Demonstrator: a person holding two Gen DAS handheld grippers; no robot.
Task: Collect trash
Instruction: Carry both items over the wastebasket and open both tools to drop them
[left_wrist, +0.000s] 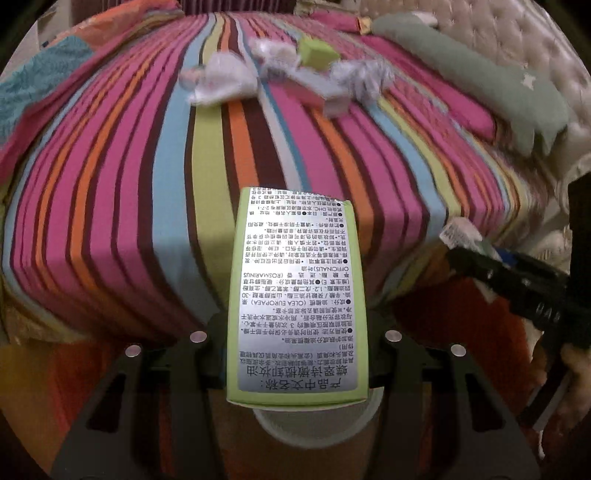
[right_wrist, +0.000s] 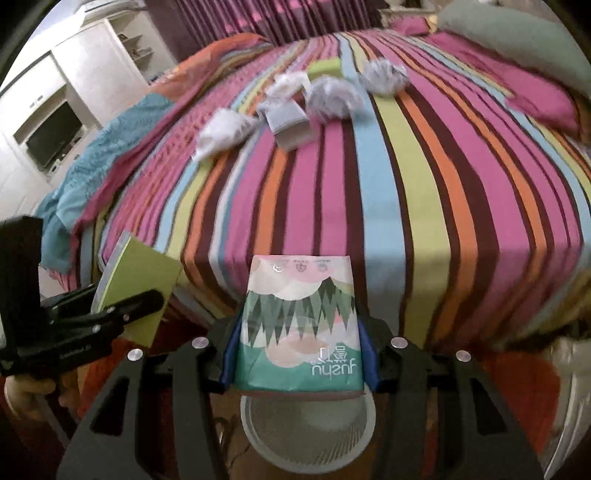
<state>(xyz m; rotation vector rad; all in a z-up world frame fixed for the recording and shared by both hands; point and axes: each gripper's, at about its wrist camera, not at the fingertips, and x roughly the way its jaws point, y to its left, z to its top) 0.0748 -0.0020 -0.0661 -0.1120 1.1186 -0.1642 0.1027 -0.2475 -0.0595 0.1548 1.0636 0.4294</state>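
My left gripper (left_wrist: 297, 332) is shut on a light green carton (left_wrist: 297, 295) with a silver printed label, held off the foot of the bed. It also shows in the right wrist view (right_wrist: 140, 280). My right gripper (right_wrist: 299, 343) is shut on a green and pink tissue pack (right_wrist: 299, 325), which appears at the right edge of the left wrist view (left_wrist: 461, 232). On the striped bedspread (right_wrist: 406, 166) lie several crumpled white tissues (right_wrist: 225, 129), a small pink and white box (left_wrist: 310, 92) and a green box (left_wrist: 317, 53). A round white bin rim (right_wrist: 308, 421) sits below the tissue pack.
A grey-green pillow (left_wrist: 469, 70) and pink pillow (right_wrist: 528, 85) lie at the bed's head by a tufted headboard (left_wrist: 517, 33). A teal blanket (right_wrist: 92, 177) hangs off the left side. White cabinets with a TV (right_wrist: 51, 140) stand at left. Orange-red floor covering (left_wrist: 461, 332) lies below.
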